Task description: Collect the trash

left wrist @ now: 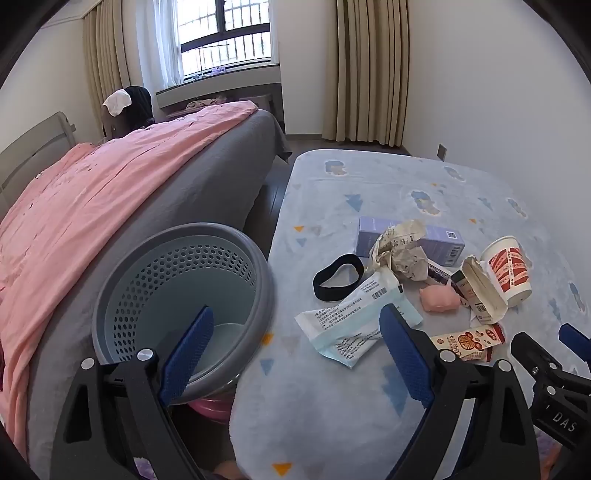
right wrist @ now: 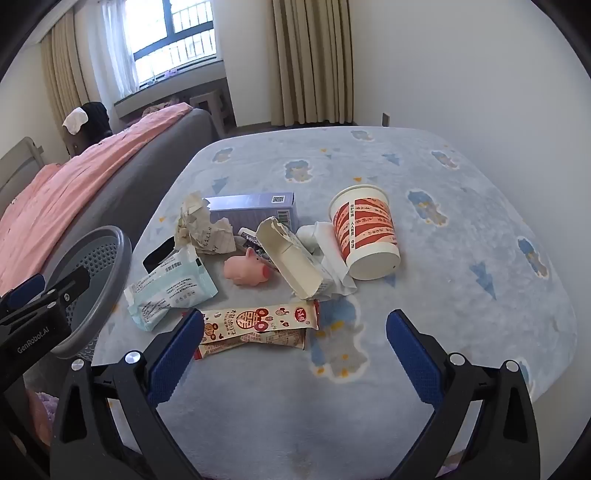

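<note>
A pile of trash lies on a blue blanket-covered table (right wrist: 461, 229): a red-and-white paper cup (right wrist: 365, 232), a crumpled paper (right wrist: 201, 225), a torn cream carton (right wrist: 291, 258), a mask packet (right wrist: 170, 288) and snack wrappers (right wrist: 258, 321). A pink pig toy (right wrist: 245, 271), a purple box (right wrist: 255, 208) and a black band (left wrist: 338, 277) lie among them. My left gripper (left wrist: 297, 328) is open and empty between the grey bin (left wrist: 184, 295) and the mask packet (left wrist: 354, 325). My right gripper (right wrist: 295, 332) is open and empty, just in front of the wrappers.
The perforated grey bin stands at the table's left edge, beside a bed with a pink cover (left wrist: 92, 206). A window (left wrist: 225, 33) and beige curtains (left wrist: 365, 70) are at the back. A white wall (right wrist: 480, 74) runs along the right.
</note>
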The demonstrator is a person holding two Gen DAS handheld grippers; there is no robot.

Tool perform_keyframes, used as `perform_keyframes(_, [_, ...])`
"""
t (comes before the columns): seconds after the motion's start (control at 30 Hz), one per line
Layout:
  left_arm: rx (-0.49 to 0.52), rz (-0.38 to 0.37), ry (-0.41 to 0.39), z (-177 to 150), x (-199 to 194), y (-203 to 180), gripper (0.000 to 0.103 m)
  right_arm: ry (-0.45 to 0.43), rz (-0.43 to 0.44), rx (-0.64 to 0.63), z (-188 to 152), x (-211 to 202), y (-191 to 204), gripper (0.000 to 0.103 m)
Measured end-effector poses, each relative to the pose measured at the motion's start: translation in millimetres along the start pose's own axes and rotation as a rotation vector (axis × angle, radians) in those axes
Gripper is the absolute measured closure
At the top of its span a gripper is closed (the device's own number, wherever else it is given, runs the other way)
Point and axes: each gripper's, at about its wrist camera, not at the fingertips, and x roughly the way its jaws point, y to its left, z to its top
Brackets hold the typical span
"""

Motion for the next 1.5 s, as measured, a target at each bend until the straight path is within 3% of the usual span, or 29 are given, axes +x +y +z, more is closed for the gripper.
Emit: perform_keyframes(1.5, [0.015, 0.021, -0.021, -1.5, -4.7, 0.7, 0.016, -0.014, -0.014, -0.014, 2.0, -5.1, 0.7, 0.006])
